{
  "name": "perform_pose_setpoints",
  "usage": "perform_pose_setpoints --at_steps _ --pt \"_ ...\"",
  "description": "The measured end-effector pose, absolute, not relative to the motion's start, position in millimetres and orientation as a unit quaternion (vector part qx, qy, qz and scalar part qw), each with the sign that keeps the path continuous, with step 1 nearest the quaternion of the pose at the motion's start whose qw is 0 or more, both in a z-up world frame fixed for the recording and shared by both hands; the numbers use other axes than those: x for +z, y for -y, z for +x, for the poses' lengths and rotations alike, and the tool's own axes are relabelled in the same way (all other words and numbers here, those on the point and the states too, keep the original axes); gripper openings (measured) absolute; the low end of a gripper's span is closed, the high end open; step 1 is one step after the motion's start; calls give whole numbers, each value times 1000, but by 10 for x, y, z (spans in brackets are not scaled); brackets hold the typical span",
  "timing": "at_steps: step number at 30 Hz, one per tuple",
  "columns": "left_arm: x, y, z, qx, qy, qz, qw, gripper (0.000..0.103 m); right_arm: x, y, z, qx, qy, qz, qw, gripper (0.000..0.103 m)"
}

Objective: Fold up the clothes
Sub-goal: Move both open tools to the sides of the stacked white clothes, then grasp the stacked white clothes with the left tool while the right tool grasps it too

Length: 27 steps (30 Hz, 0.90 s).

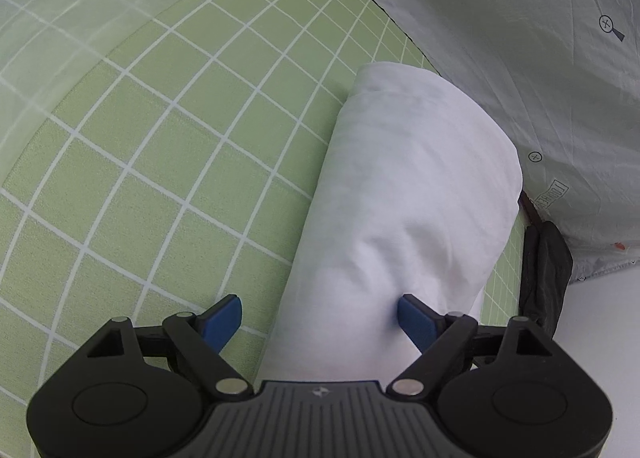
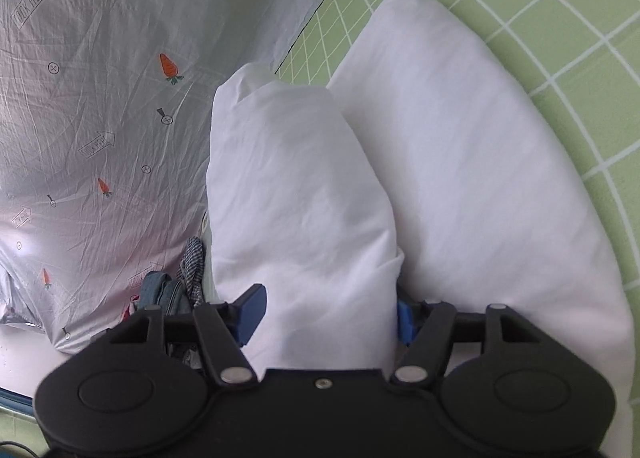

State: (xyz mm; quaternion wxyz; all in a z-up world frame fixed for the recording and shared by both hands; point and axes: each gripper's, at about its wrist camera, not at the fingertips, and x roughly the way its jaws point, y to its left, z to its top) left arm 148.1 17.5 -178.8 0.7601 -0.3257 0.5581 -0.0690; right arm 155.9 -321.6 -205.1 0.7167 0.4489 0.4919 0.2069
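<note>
A white garment (image 1: 408, 198) lies folded into a long bundle on the green checked mat (image 1: 152, 162). My left gripper (image 1: 320, 318) is open, its blue fingers (image 1: 416, 322) straddling the near end of the bundle; the right finger presses into the cloth. In the right wrist view the white garment (image 2: 460, 162) shows two folds, a narrower raised fold (image 2: 288, 194) on the left. My right gripper (image 2: 328, 318) is wide open with that raised fold between its blue fingers (image 2: 252, 314).
A silvery sheet with carrot prints (image 2: 100, 106) covers the surface beside the mat; it also shows in the left wrist view (image 1: 520, 38). A pile of denim and checked clothes (image 2: 176, 286) lies by it. A dark cloth (image 1: 544, 270) sits at the mat's edge.
</note>
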Motion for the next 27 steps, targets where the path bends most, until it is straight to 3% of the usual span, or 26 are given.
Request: perform_pose_setpoints --at_steps 1,3,5,10,16,19,22,27 --pt "-1778 -162 1484 -68 -558 -323 762 86 -2063 3178 1552 205 -497 449 714 46" --pt "-1759 -136 1489 -66 -557 -317 765 86 -2036 3150 1515 193 -493 438 726 22" --pt "-1714 -104 1492 -66 -554 -307 771 86 -1940 3193 1456 197 -460 443 744 12" --pt "-1558 -21 1498 -93 -529 -300 788 86 -1393 3224 1295 230 -357 401 812 9" --pt "-1393 224 1489 -118 -512 -248 814 86 -1099 3580 1103 173 -321 373 853 9" --pt "-1466 391 1488 -127 -529 -219 810 86 -1179 3716 1067 99 -360 310 874 18" --pt "-1603 493 1489 -132 -547 -214 799 87 -1413 3666 1108 57 -436 207 874 36" --pt "-1660 492 1560 -126 -550 -216 797 93 -1501 3729 1035 54 -443 193 874 67"
